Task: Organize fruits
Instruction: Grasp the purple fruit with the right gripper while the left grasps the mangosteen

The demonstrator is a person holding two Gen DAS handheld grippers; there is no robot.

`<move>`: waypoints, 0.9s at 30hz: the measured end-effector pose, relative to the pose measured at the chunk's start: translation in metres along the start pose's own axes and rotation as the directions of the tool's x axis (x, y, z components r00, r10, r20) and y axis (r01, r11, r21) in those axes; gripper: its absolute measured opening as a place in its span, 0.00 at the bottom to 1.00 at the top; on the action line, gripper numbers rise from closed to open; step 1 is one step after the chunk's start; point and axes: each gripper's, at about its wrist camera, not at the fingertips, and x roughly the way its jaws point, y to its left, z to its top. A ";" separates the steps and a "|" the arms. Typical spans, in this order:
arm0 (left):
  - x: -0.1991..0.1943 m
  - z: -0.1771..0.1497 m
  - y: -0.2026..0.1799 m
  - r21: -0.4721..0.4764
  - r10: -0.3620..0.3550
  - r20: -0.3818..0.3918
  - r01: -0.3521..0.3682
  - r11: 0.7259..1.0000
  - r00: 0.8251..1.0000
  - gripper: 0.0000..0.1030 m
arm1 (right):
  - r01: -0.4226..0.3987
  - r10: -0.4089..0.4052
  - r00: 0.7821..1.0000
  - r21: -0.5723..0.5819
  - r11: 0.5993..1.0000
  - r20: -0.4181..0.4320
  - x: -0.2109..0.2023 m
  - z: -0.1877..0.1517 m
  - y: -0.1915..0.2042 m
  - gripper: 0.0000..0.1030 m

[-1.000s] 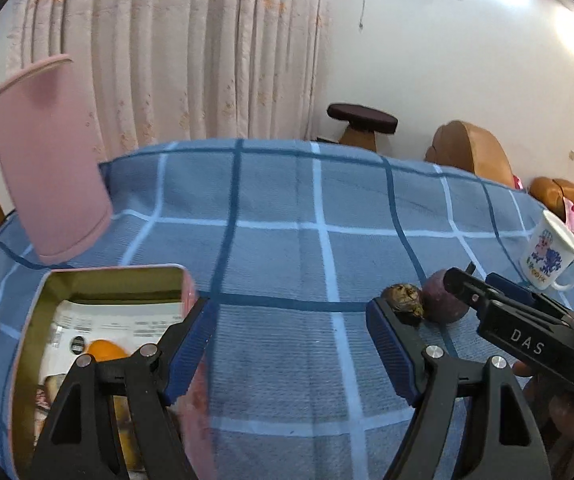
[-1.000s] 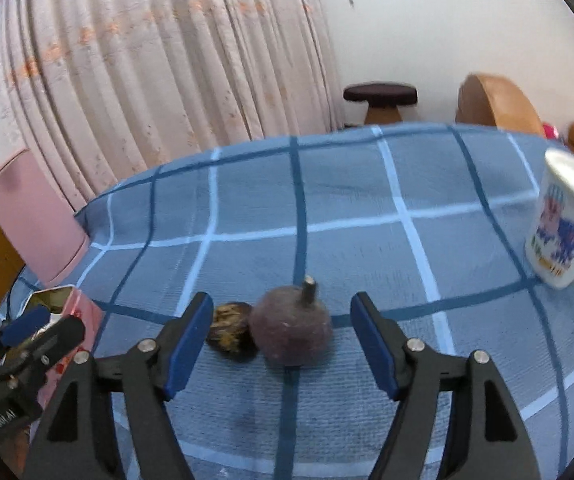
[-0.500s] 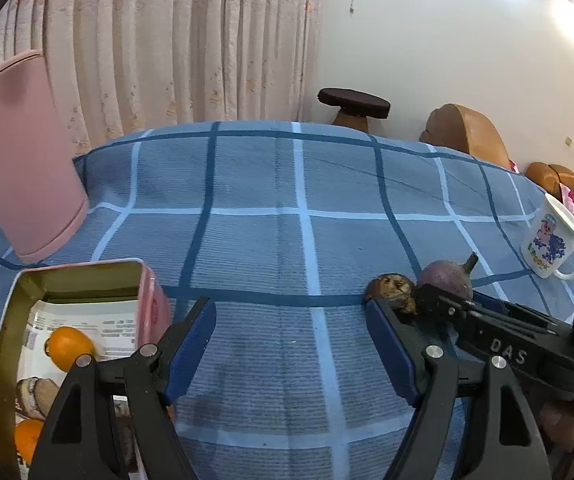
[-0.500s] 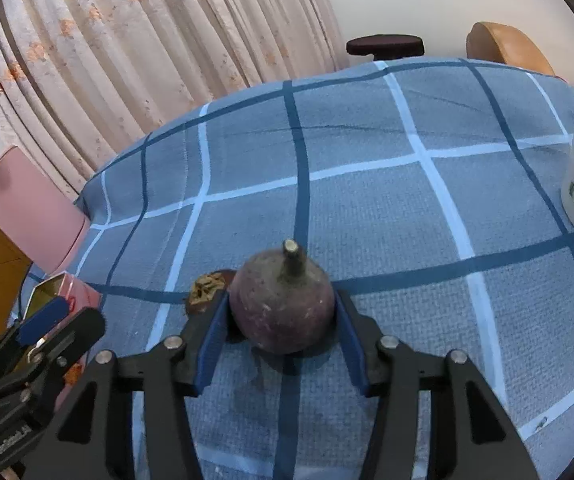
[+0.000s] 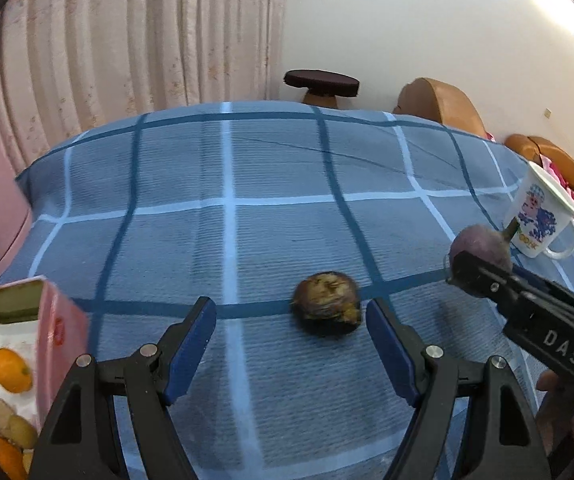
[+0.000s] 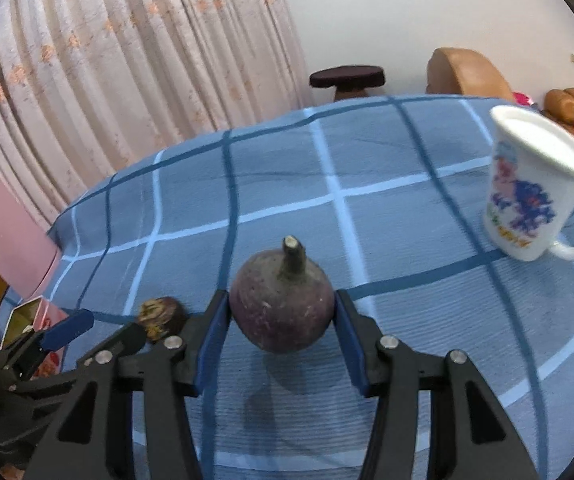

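My right gripper (image 6: 282, 332) is shut on a round purple fruit with a stem (image 6: 282, 305) and holds it above the blue checked cloth; it shows at the right of the left wrist view (image 5: 481, 246). A shrivelled dark fruit (image 5: 327, 304) lies on the cloth, just ahead of my open, empty left gripper (image 5: 291, 330) and nearer its right finger. It also shows in the right wrist view (image 6: 162, 317). An open pink tin (image 5: 47, 320) at the lower left holds an orange fruit (image 5: 11, 371) and other pieces.
A white printed mug (image 6: 535, 200) stands on the cloth at the right, also in the left wrist view (image 5: 541, 216). A pink lid (image 6: 3, 236) leans at the table's left edge. Curtains, a stool (image 5: 321, 84) and brown chairs lie beyond the table.
My right gripper closed on the purple fruit and lifted it off the cloth. My left gripper swung right, away from the tin, to face the shrivelled fruit.
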 end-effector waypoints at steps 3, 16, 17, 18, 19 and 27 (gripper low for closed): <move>0.007 0.001 -0.007 0.018 0.000 -0.008 0.000 1.000 1.000 0.76 | 0.000 0.000 1.000 0.016 1.000 0.003 -0.002 0.001 -0.006 0.53; 0.032 0.005 -0.015 0.034 -0.044 -0.072 0.047 0.998 0.996 0.44 | -0.006 0.006 1.000 -0.022 1.000 0.007 -0.003 -0.002 0.002 0.53; 0.032 0.005 -0.015 0.037 -0.043 -0.071 0.046 0.998 0.997 0.44 | -0.008 0.009 1.000 -0.026 1.000 0.008 -0.003 -0.002 0.003 0.53; 0.032 0.004 -0.015 0.037 -0.050 -0.071 0.052 0.998 0.996 0.44 | -0.009 0.009 1.000 -0.029 1.000 0.009 -0.003 -0.003 0.004 0.53; 0.032 0.005 -0.015 0.035 -0.053 -0.071 0.055 0.998 0.996 0.44 | -0.008 0.008 1.000 -0.033 0.999 0.008 -0.003 -0.003 0.005 0.53; 0.019 0.002 -0.010 0.036 -0.028 -0.024 0.028 0.999 0.999 0.44 | -0.037 0.038 0.999 -0.060 0.998 0.016 -0.005 -0.007 0.013 0.53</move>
